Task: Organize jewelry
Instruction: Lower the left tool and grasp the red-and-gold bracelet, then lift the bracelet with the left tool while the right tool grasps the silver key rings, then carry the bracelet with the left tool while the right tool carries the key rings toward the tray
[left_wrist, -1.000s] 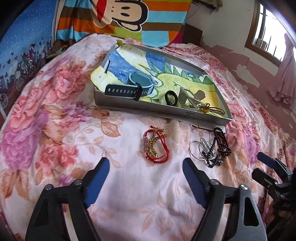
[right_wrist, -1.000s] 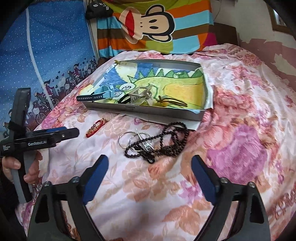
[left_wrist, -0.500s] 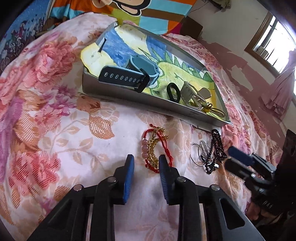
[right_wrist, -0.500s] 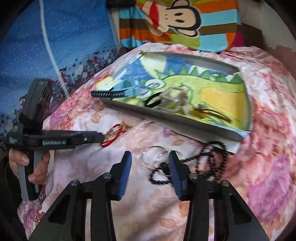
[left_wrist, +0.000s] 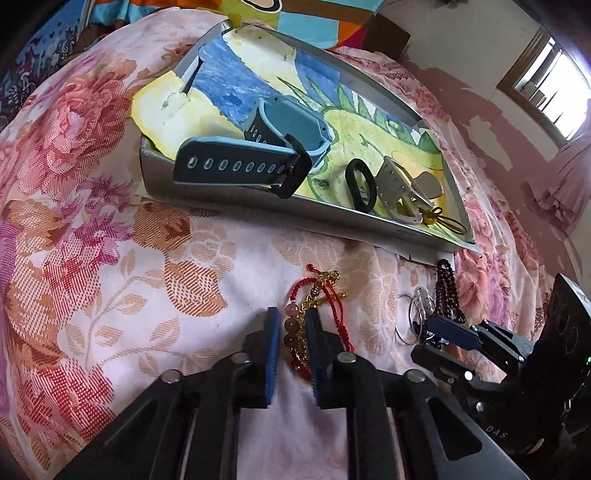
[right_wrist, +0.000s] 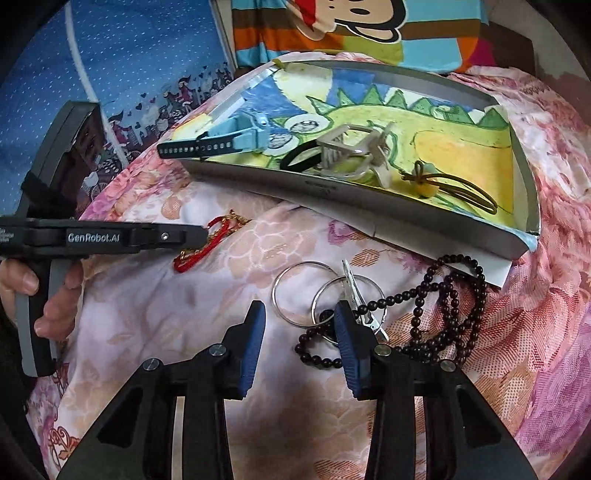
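A red cord bracelet with pink beads and a gold chain (left_wrist: 332, 306) lies on the flowered bedspread. My left gripper (left_wrist: 291, 343) has its blue pads closed in on the beaded part, which fills the narrow gap. To the right lie two silver rings (right_wrist: 295, 291), a metal hair clip (right_wrist: 362, 299) and a black bead string (right_wrist: 454, 295). My right gripper (right_wrist: 299, 332) is low over them and half open, with the rings' near edge between its fingers. The grey tray (left_wrist: 258, 206) behind holds a blue watch (left_wrist: 240, 164), a black hair tie (left_wrist: 360, 184) and a claw clip (left_wrist: 402, 188).
A brown hair tie with a yellow bead (left_wrist: 443, 221) lies at the tray's right end on its dinosaur drawing. A striped monkey pillow (right_wrist: 332, 33) is behind the tray. A hand (right_wrist: 55, 288) holds the left gripper's handle. A window (left_wrist: 546, 85) is at far right.
Both grippers have come down and forward and narrowed from wide open. The left pads have closed on the bracelet's beads. The right fingers have reached the silver rings.
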